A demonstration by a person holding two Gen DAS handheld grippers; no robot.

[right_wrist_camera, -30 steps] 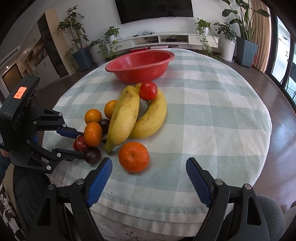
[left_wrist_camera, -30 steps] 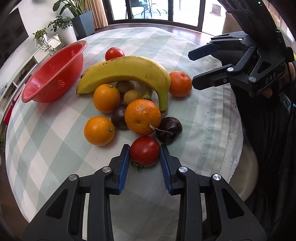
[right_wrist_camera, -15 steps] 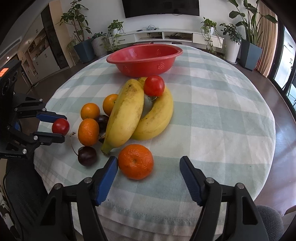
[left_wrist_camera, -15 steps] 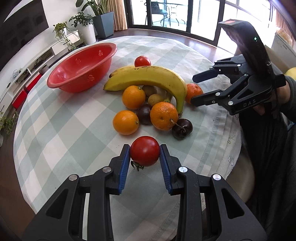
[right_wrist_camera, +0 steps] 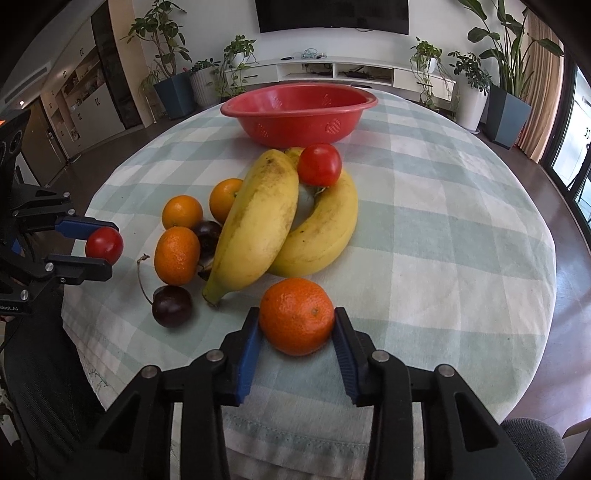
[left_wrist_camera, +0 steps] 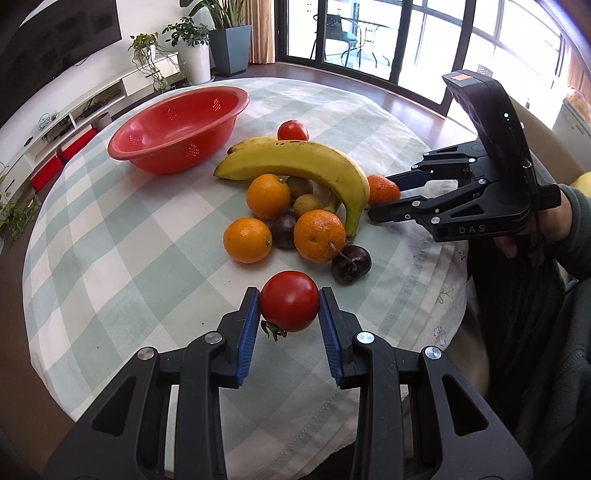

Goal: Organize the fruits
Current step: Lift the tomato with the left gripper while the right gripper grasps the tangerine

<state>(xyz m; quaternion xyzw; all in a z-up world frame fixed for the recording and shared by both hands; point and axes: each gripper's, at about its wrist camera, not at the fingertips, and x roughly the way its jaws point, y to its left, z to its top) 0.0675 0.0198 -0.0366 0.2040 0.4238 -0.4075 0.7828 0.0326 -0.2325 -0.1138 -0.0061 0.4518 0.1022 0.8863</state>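
Observation:
My left gripper (left_wrist_camera: 289,308) is shut on a red tomato (left_wrist_camera: 289,305) and holds it above the table's near edge; it also shows in the right wrist view (right_wrist_camera: 104,244). My right gripper (right_wrist_camera: 295,326) has its blue pads against both sides of an orange mandarin (right_wrist_camera: 296,315) that rests on the checked cloth; the mandarin also shows in the left wrist view (left_wrist_camera: 382,189). The fruit pile holds two bananas (right_wrist_camera: 258,221), several oranges (left_wrist_camera: 247,240), a second tomato (right_wrist_camera: 319,164) and dark plums (right_wrist_camera: 171,305). A red colander bowl (left_wrist_camera: 177,127) stands empty beyond the pile.
The round table (right_wrist_camera: 443,240) carries a green-and-white checked cloth. Potted plants (right_wrist_camera: 506,74) and a low TV shelf (right_wrist_camera: 351,70) stand behind it. Glass doors (left_wrist_camera: 351,33) lie past the far side in the left wrist view.
My left gripper has lifted the tomato up and back from the pile. My right gripper has moved forward and closed its fingers around the mandarin.

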